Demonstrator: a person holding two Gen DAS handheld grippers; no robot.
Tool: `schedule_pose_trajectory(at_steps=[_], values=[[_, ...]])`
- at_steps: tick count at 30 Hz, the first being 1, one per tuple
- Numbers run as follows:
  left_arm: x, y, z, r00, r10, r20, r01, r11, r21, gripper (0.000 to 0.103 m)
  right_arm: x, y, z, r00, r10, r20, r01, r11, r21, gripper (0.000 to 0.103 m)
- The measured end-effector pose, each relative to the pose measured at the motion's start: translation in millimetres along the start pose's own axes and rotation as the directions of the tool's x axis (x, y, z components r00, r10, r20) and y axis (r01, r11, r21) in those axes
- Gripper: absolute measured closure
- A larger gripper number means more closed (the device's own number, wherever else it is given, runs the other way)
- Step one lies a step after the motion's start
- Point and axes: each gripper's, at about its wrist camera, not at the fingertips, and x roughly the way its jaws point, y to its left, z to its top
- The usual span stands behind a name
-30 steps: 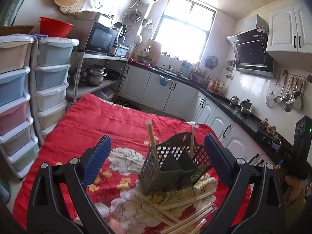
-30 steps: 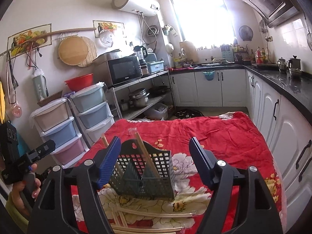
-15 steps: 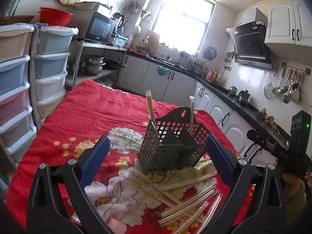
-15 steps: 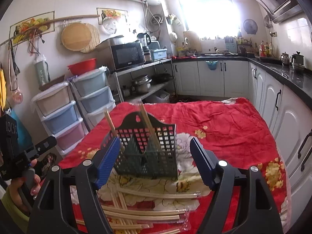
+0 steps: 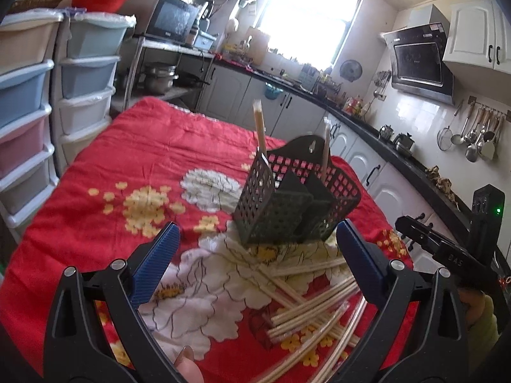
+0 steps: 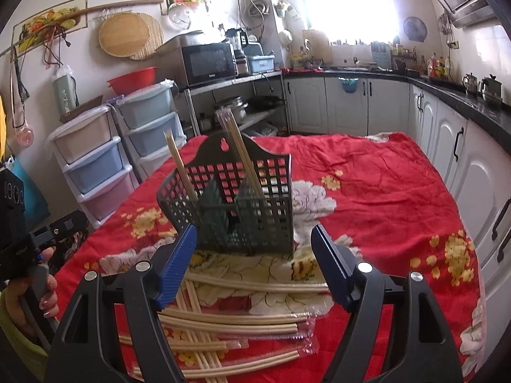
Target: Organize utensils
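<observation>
Dark perforated plastic utensil basket (image 6: 233, 204) is stood on the red floral quilt (image 6: 383, 185), two wrapped chopstick pairs (image 6: 242, 156) leaned inside. Loose pale wooden chopsticks in clear sleeves (image 6: 236, 322) are scattered near it. Left gripper (image 5: 255, 261) and right gripper (image 6: 252, 261) are held wide apart, nothing gripped.

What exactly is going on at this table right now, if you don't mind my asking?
A person holding a gripper in each hand is sorting wrapped chopsticks into a dark slotted utensil basket standing on a red floral cloth. Two packs already stand upright in the basket; the rest lie loose on the cloth in front of it. The left gripper and right gripper are both open and empty, poised above the loose pile.
</observation>
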Motion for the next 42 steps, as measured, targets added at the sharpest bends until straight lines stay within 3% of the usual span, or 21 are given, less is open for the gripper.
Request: schedule_pose_trajectory(at_steps=[13, 23, 29, 33, 37, 40, 42], values=[[16, 3, -38, 0.989, -0.034, -0.144, 0.029, 0.999, -0.039, 0.012, 7, -17, -15, 0.998, -0.034, -0.052, 0.037, 0.999, 0.04, 0.031], [33, -1, -56, 0.963, -0.076, -0.258, 0.064, 0.996, -0.056, 0.013, 23, -31, -29, 0.992, -0.068, -0.11, 0.075, 0.995, 0.069, 0.031], [45, 2, -66, 0.936, -0.13, -0.328, 0.101, 0.989, -0.104, 0.028, 45, -48, -39, 0.979, -0.097, -0.177, 0.114, 0.989, 0.09, 0.032], [52, 3, -74, 0.918, -0.152, -0.367, 0.115, 0.986, -0.121, 0.039, 62, -60, -41, 0.972, -0.097, -0.213, 0.12, 0.988, 0.094, 0.04], [57, 3, -80, 0.896, -0.191, -0.4, 0.14, 0.978, -0.153, 0.042, 79, -73, -45, 0.962, -0.09, -0.259, 0.124, 0.985, 0.118, 0.048], [59, 3, -83, 0.889, -0.203, -0.411, 0.147, 0.975, -0.165, 0.044, 89, -83, -49, 0.956, -0.071, -0.285, 0.118, 0.981, 0.153, 0.055], [61, 4, -83, 0.885, -0.209, -0.416, 0.149, 0.974, -0.172, 0.051, 94, -89, -51, 0.952, -0.064, -0.298, 0.12, 0.977, 0.174, 0.059]])
